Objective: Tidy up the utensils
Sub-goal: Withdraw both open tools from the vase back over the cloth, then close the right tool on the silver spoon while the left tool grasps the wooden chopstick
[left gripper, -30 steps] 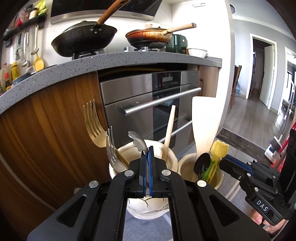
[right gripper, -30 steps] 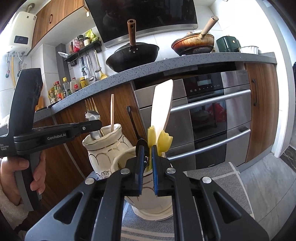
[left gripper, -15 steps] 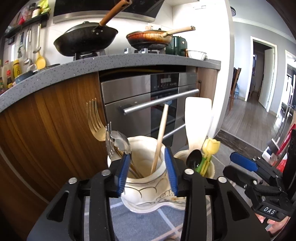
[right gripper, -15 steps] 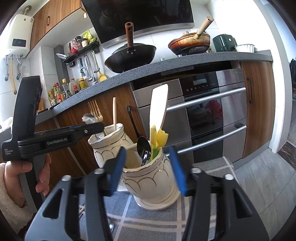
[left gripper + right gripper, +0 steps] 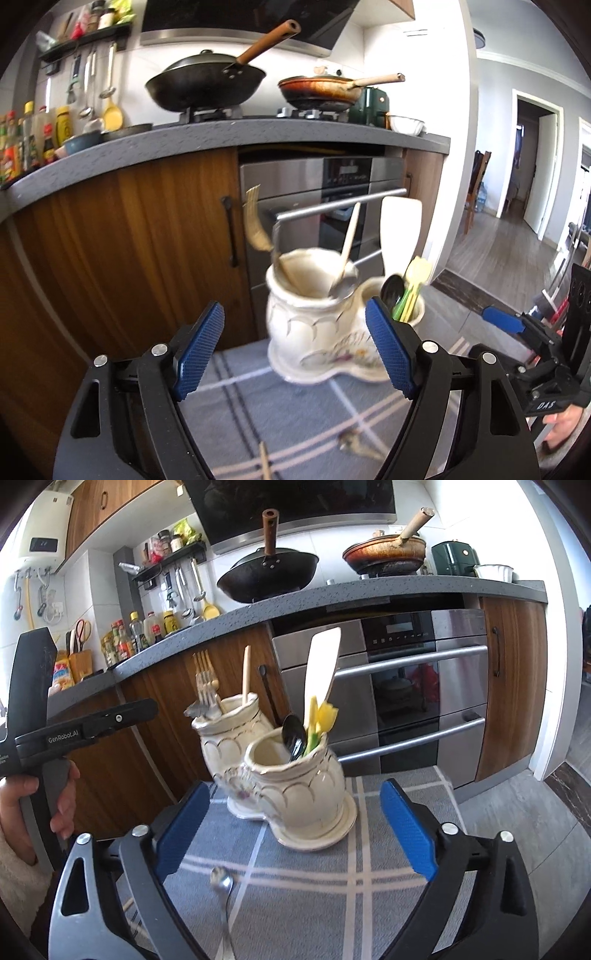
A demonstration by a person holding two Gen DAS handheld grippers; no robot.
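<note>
Left gripper (image 5: 293, 350): lower middle of the left wrist view; its blue fingers (image 5: 197, 345) are spread wide and opening, nothing pinched. The nearer jar shows in the gap beyond them, untouched.
Right gripper (image 5: 293, 834): lower middle of the right wrist view; blue fingers (image 5: 406, 829) spread wide and opening, gripping nothing. The front jar stands beyond the gap, apart from both pads.
Jars: two cream ceramic jars, touching side by side on a shared saucer base, centre of both views.
Fork jar (image 5: 231, 740): the left one in the right wrist view; holds gold forks (image 5: 205, 681), at least two, the exact count is unclear, one wooden stick (image 5: 246, 674) and one metal spoon (image 5: 343, 286) leaning inside the rim.
Spatula jar (image 5: 299, 781): the right, nearer one in the right wrist view; holds one white spatula (image 5: 321, 666), one black spoon (image 5: 293, 734) and yellow-green utensils (image 5: 321, 716), number unclear.
Desk cloth (image 5: 369, 886): grey with pale stripes, under the jars.
Loose pieces: one metal spoon on the cloth (image 5: 223, 890), bottom centre of the right wrist view; one thin wooden stick end (image 5: 264, 459), bottom of the left wrist view.
Person's hand (image 5: 55, 801): left edge of the right wrist view, on the left gripper's handle.
</note>
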